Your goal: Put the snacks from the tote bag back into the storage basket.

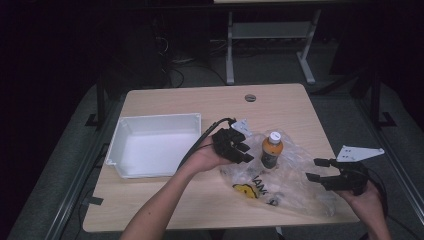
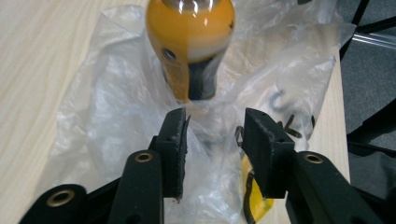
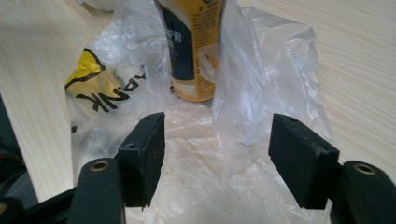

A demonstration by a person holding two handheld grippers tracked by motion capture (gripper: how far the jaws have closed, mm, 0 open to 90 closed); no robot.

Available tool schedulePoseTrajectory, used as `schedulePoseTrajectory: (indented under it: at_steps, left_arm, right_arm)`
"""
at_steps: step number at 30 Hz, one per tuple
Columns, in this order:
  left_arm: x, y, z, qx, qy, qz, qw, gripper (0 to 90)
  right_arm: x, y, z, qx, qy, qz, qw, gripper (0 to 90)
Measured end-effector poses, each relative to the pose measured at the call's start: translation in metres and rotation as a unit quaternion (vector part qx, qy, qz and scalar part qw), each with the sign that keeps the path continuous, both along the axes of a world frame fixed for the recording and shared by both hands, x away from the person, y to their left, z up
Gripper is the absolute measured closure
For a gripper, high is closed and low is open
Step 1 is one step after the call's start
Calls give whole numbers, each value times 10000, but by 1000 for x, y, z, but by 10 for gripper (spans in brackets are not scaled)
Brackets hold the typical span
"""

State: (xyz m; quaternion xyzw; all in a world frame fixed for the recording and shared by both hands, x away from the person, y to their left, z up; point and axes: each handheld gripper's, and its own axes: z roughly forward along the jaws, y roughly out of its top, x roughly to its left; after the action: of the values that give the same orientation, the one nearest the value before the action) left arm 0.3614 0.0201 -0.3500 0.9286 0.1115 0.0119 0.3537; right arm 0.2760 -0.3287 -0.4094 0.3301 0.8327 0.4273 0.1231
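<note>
- Bottle [image 1: 271, 149] of orange drink stands upright on a crumpled clear plastic bag [image 1: 285, 182], right half of the table [image 1: 165, 200].
- Left gripper [image 1: 246, 148] sits just beside the bottle, jaws apart, holding nothing.
- Right gripper [image 1: 316, 169] hovers over the bag's right edge, jaws wide, empty.
- White bin [image 1: 156, 145] sits left.

bottle [image 1: 271, 150] on bag [image 1: 290, 192] | bin [image 1: 155, 144] left of both, on table [image 1: 280, 102]
</note>
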Motion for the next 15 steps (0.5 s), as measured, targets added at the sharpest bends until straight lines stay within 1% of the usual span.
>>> schedulePoseTrajectory:
  at_steps: [2,4,6,8,9,12,14,15]
  left_arm:
    - [3,-2,3,55,-45,-38,10000,576]
    - [5,-4,6,22,-20,-49,10000,560]
    - [7,-6,9,1,-36,-58,10000,548]
    - [10,-7,11,7,-31,-77,10000,536]
    - [11,-8,12,42,-60,-115,9999,529]
    - [14,-10,15,-4,-42,-110,9999,511]
    - [16,-12,17,-39,-55,-119,9999,497]
    - [16,-13,18,-19,-64,-135,9999,491]
  right_arm:
    - [1,0,-1,9,36,-18,10000,340]
    - [2,0,-2,-12,44,-23,10000,337]
    - [2,0,-2,-34,61,-39,10000,329]
    - [3,0,-3,-13,63,-59,10000,321]
    - [3,0,-3,-16,61,-71,10000,321]
    - [4,-1,-4,-6,70,-94,9999,315]
    - [4,-2,-3,10,10,-137,9999,315]
    - [3,-2,-2,58,-8,-152,9999,312]
